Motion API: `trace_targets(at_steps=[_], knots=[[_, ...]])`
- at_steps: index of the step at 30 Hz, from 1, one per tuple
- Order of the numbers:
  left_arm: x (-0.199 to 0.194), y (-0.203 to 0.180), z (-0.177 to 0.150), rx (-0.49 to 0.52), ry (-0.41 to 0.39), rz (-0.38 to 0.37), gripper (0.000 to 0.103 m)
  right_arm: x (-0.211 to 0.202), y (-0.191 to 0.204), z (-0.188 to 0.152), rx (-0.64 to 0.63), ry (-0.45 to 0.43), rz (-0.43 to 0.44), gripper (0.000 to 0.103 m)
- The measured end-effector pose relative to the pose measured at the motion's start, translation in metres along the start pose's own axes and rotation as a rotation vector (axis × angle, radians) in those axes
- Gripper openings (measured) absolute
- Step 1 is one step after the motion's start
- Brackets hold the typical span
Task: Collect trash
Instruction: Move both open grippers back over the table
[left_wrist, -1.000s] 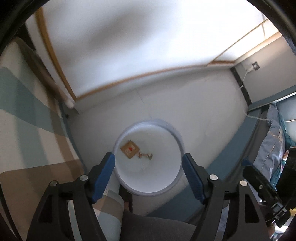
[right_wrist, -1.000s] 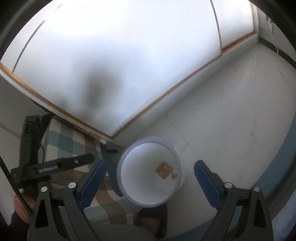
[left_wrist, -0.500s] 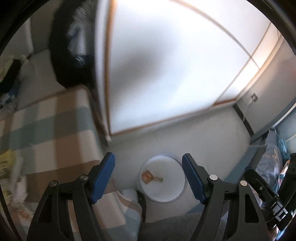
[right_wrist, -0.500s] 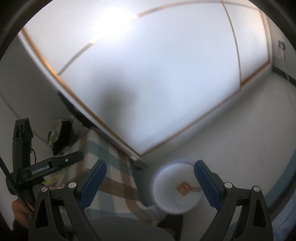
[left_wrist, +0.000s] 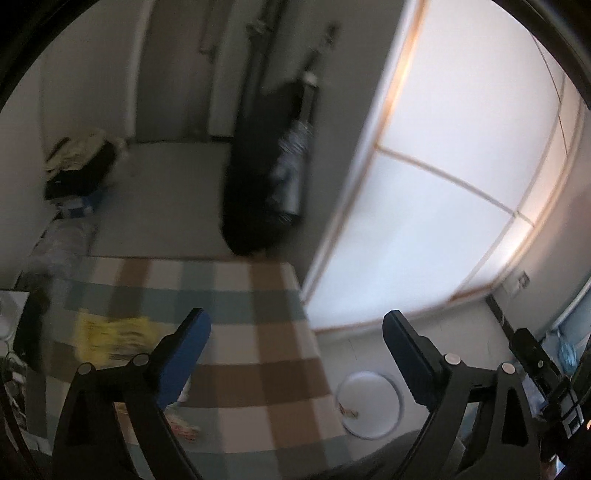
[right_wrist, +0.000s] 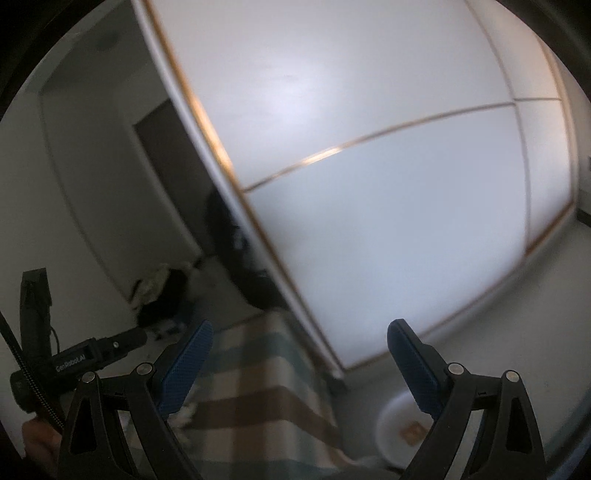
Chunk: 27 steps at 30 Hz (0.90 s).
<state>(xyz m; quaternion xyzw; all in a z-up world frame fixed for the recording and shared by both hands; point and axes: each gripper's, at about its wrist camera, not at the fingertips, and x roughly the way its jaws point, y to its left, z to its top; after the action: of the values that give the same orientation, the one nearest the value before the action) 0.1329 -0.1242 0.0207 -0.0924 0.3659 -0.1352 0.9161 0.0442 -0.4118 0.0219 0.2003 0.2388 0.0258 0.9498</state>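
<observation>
The white bin stood on the pale floor at about five o'clock in the left wrist view, just beside the corner of the table, with a small brown scrap lying inside it near its left wall. In the right wrist view the same bin showed low at five o'clock, partly hidden behind a blue pad, a brown scrap on its bottom.

On the table, under a checked cloth of brown, teal and cream, a blurred yellow wrapper lay at eight o'clock, and a reddish-white wrapper lay at seven o'clock — too smeared to tell more.

The left tongs were opening, their blue pads wide apart with nothing between them. The right tongs stood open too, empty, above the cloth's edge.

Beyond the table, a tall black bag leaned at twelve o'clock against a white sliding wardrobe with thin wooden trim. A dark heap of things with yellowish cloth sat on the floor at ten o'clock — details unclear.
</observation>
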Motion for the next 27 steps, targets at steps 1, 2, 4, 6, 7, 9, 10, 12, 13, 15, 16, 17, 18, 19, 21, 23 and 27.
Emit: trace_targets(at_steps=[1, 2, 4, 6, 7, 9, 10, 12, 13, 15, 16, 17, 18, 19, 21, 23, 27], knots=[[-0.005, 0.010, 0.000, -0.012, -0.015, 0.010, 0.095, 0.002, 0.013, 0.000, -0.017, -0.006, 0.024, 0.096], [-0.008, 0.018, 0.000, -0.023, -0.026, 0.021, 0.097, 0.004, 0.022, 0.000, -0.031, -0.011, 0.040, 0.097], [-0.017, 0.040, -0.004, -0.047, -0.056, 0.063, 0.097, 0.008, 0.040, -0.003, -0.059, -0.014, 0.061, 0.100], [-0.023, 0.059, -0.006, -0.068, -0.057, 0.097, 0.098, 0.018, 0.058, -0.008, -0.082, -0.001, 0.040, 0.103], [-0.024, 0.071, -0.007, -0.087, -0.052, 0.108, 0.098, 0.026, 0.068, -0.011, -0.087, 0.026, 0.055, 0.103], [-0.027, 0.092, -0.010, -0.125, -0.052, 0.128, 0.098, 0.036, 0.081, -0.018, -0.076, 0.063, 0.088, 0.103], [-0.029, 0.104, -0.012, -0.143, -0.058, 0.142, 0.098, 0.044, 0.085, -0.021, -0.063, 0.088, 0.108, 0.103], [-0.034, 0.126, -0.016, -0.174, -0.079, 0.172, 0.098, 0.056, 0.095, -0.026, -0.053, 0.143, 0.142, 0.103], [-0.040, 0.133, -0.018, -0.183, -0.088, 0.183, 0.098, 0.064, 0.104, -0.031, -0.067, 0.168, 0.147, 0.103], [-0.045, 0.152, -0.023, -0.203, -0.101, 0.220, 0.098, 0.076, 0.122, -0.039, -0.118, 0.205, 0.156, 0.103], [-0.048, 0.162, -0.025, -0.216, -0.108, 0.240, 0.098, 0.077, 0.130, -0.044, -0.140, 0.215, 0.163, 0.103], [-0.050, 0.175, -0.029, -0.233, -0.114, 0.261, 0.098, 0.081, 0.138, -0.049, -0.158, 0.222, 0.178, 0.103], [-0.052, 0.186, -0.032, -0.250, -0.117, 0.284, 0.098, 0.086, 0.147, -0.054, -0.168, 0.228, 0.204, 0.103], [-0.053, 0.199, -0.035, -0.277, -0.116, 0.328, 0.098, 0.088, 0.153, -0.057, -0.173, 0.237, 0.219, 0.103], [-0.055, 0.221, -0.041, -0.320, -0.116, 0.372, 0.098, 0.096, 0.168, -0.067, -0.187, 0.269, 0.229, 0.103], [-0.053, 0.242, -0.047, -0.366, -0.117, 0.396, 0.098, 0.107, 0.184, -0.074, -0.205, 0.295, 0.237, 0.103], [-0.046, 0.271, -0.060, -0.412, -0.106, 0.425, 0.098, 0.127, 0.213, -0.087, -0.284, 0.324, 0.217, 0.103]])
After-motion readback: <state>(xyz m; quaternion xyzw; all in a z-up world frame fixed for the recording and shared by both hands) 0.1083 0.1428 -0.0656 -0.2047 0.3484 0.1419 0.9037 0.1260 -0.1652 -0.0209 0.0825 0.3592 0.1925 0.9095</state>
